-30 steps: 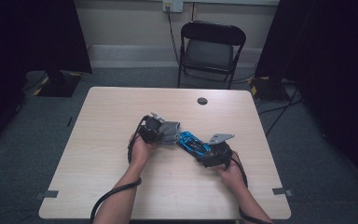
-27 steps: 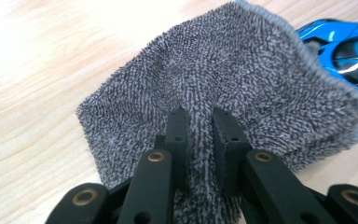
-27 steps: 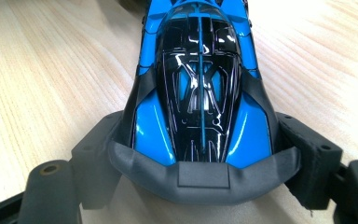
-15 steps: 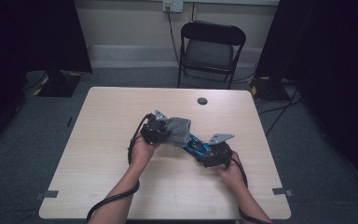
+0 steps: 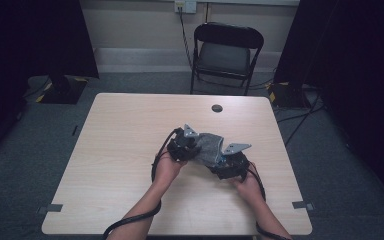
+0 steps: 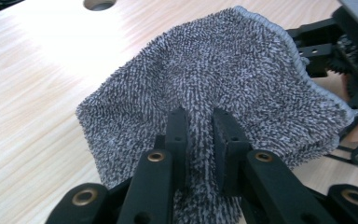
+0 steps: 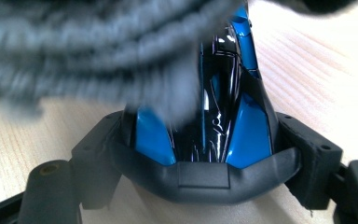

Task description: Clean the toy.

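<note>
Pinching a fold of the grey cloth, your left tool has its jaws nearly shut on the fabric above the bench. That cloth spreads rightward from the left tool and drapes over the blue-and-black toy car. Your right tool has its jaws standing wide and pressed against the car's two sides, gripping it low over the bench just beside the left tool, with the cloth touching both.

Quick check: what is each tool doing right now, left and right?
Left tool: shut on the grey cloth.
Right tool: closed around the blue and black toy car, cloth draped over it.
</note>
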The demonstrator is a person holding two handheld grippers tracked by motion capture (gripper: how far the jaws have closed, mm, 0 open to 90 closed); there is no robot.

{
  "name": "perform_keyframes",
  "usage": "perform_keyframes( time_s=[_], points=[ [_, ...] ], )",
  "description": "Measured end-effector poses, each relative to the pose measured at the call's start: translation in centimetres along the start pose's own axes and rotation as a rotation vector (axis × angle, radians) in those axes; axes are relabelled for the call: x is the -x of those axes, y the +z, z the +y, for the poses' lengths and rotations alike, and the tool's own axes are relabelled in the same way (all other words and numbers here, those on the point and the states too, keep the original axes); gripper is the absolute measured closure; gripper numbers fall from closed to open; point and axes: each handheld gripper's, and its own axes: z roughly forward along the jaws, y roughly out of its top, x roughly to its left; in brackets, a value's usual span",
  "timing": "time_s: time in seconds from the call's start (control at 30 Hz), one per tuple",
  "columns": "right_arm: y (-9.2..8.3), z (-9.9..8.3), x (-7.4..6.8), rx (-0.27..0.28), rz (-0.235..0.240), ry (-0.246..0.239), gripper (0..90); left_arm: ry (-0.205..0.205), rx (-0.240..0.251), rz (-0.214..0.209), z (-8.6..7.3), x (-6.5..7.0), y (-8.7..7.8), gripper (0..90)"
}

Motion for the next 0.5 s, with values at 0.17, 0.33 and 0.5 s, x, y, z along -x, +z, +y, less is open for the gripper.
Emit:
perform_keyframes(
  time_s=[0.17,0.33,0.5],
  points=[
    [0.0,0.0,0.0,0.0,0.0,0.0,23.8,0.012,-0.008,-0.004,0.3,0.7,0.8,78.2],
    [0.0,0.0,0.0,0.001,-0.001,-0.001,23.8,0.017,-0.015,-0.015,0.5,1.3,1.4,78.2],
    [0.0,0.0,0.0,0.001,-0.001,-0.002,23.8,0.029,-0.031,-0.013,0.6,1.8,2.1,78.1]
  ],
)
